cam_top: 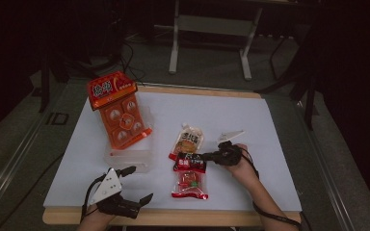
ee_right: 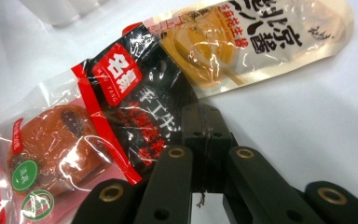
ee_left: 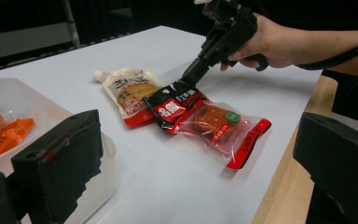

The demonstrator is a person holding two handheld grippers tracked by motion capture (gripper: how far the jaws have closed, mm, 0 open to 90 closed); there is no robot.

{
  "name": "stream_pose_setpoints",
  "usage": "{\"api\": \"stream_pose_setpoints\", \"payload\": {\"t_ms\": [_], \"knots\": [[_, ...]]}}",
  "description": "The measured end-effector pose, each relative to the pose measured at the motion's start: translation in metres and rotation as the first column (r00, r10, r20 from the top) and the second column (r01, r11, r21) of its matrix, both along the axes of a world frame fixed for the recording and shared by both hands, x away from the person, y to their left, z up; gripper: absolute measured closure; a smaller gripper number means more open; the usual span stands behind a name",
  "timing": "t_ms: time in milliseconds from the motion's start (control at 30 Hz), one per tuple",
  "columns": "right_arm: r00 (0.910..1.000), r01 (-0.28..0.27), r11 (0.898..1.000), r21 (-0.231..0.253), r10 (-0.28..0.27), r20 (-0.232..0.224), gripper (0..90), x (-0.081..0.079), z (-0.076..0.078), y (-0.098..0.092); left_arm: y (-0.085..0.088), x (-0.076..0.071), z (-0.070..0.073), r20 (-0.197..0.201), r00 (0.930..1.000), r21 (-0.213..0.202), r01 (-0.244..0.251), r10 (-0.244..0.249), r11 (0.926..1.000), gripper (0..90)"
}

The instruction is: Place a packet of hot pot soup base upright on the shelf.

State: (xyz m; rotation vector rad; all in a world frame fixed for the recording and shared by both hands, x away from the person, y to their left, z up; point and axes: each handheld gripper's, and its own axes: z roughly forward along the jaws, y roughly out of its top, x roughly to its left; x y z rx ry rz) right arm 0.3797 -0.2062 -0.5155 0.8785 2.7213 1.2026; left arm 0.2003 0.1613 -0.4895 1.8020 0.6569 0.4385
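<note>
A clear packet with a black and red header (cam_top: 190,175) (ee_left: 205,121) (ee_right: 121,107) lies flat on the white sheet near the table's front. My right gripper (cam_top: 204,156) (ee_left: 189,77) (ee_right: 205,121) comes in from the right, its jaws pressed together on the far edge of the black header. A cream sauce pouch (cam_top: 188,139) (ee_left: 130,91) (ee_right: 261,42) lies just behind the packet and touches it. At the front left my left gripper (cam_top: 139,184) (ee_left: 200,154) stands open, nothing between its jaws, apart from the packet.
An orange-red pack of several cups (cam_top: 118,113) leans at the back left, over a clear plastic tub (cam_top: 130,156) (ee_left: 9,102). A small white scrap (cam_top: 231,134) lies behind my right hand. The white sheet (cam_top: 221,110) covers a wooden table (cam_top: 173,217).
</note>
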Motion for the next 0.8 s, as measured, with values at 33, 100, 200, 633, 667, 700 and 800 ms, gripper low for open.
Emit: {"api": "stream_pose_setpoints", "payload": {"t_ms": [33,100,200,633,667,700,800], "knots": [[1.0000,0.001,1.000,-0.002,-0.001,0.004,90.0,-0.001,0.002,0.001,-0.001,0.001,-0.001,-0.001,1.0000,-0.004,0.005,-0.005,1.0000,1.8],[0.9997,0.004,1.000,-0.008,-0.003,0.026,90.0,-0.005,0.007,0.001,-0.001,0.002,-0.002,0.007,0.9999,0.002,0.010,-0.010,1.0000,1.9],[0.9994,0.005,1.000,-0.004,-0.005,0.035,90.0,-0.008,0.010,0.000,-0.002,0.003,-0.002,0.005,0.9998,-0.016,0.017,-0.017,0.9997,1.9],[0.9934,-0.006,1.000,0.029,0.003,0.114,90.0,-0.032,0.038,-0.004,-0.007,0.013,-0.001,-0.064,0.9979,-0.030,0.007,-0.009,0.9995,2.9],[0.9921,-0.008,0.999,0.031,0.004,0.125,90.0,-0.033,0.040,-0.004,-0.007,0.014,0.000,-0.065,0.9979,-0.031,0.007,-0.009,0.9995,2.9],[0.9908,-0.011,1.000,0.027,0.008,0.135,90.0,-0.035,0.042,-0.003,-0.007,0.014,0.000,-0.062,0.9980,-0.032,0.009,-0.011,0.9995,2.9],[0.9879,-0.017,0.999,0.029,0.012,0.155,90.0,-0.040,0.046,-0.002,-0.008,0.016,0.001,-0.057,0.9983,-0.023,0.009,-0.010,0.9997,2.9]]}}
